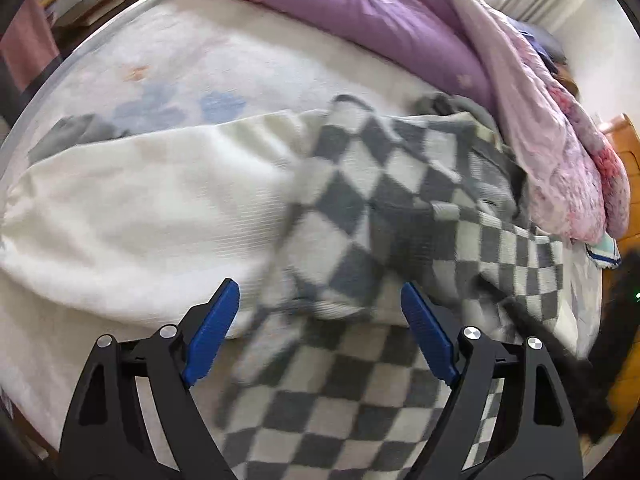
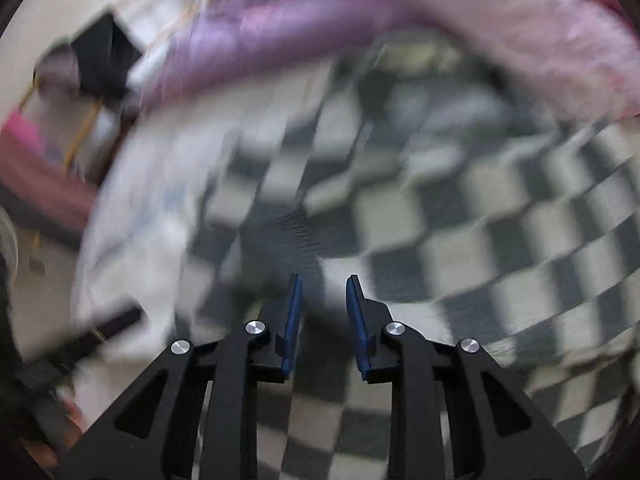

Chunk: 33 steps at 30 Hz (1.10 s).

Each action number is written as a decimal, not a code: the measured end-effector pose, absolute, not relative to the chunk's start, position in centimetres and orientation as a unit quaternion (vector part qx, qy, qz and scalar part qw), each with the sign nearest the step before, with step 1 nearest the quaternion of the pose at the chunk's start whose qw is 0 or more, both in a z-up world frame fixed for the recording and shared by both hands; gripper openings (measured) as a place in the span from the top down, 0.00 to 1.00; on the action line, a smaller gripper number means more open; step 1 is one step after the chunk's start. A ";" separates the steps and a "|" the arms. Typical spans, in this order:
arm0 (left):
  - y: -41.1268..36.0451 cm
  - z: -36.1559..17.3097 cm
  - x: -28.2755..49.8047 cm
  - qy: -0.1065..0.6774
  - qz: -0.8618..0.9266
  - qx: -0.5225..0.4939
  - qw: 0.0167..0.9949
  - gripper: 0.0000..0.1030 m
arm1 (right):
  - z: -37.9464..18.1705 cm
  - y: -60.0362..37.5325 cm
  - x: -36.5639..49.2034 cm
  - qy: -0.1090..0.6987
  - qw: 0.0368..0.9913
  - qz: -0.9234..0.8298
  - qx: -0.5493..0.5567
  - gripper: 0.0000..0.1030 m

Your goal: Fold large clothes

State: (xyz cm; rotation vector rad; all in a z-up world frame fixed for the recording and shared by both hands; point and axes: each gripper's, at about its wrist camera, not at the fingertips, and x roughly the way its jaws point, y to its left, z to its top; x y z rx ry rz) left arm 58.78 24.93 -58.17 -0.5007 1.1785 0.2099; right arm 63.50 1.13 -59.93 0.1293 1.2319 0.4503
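A large grey-and-white checked garment (image 1: 384, 208) lies rumpled on the bed, with a white part (image 1: 140, 208) spread to its left. My left gripper (image 1: 320, 292) is wide open just above the garment's near folds, holding nothing. In the right wrist view the same checked garment (image 2: 460, 240) fills the frame, heavily blurred. My right gripper (image 2: 323, 280) hovers over it with a narrow gap between its blue pads and nothing between them.
A purple and pink quilt (image 1: 400, 28) is bunched along the far side of the bed and shows in the right wrist view (image 2: 360, 28) too. The pale flowered sheet (image 1: 180, 76) shows beyond the garment. Wooden furniture (image 1: 628, 184) stands at the right.
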 end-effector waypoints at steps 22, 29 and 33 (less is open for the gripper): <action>25.0 -63.1 67.3 0.590 0.061 -0.254 0.764 0.17 | -67.3 -25.9 71.5 0.638 0.747 0.030 0.186 0.69; 27.5 -64.0 72.9 0.598 0.055 -0.296 0.743 0.14 | -60.9 -26.1 74.9 0.609 0.765 0.059 0.203 0.53; 29.3 -64.4 76.2 0.603 0.063 -0.298 0.738 0.14 | -59.7 -28.6 80.6 0.603 0.768 0.028 0.215 0.45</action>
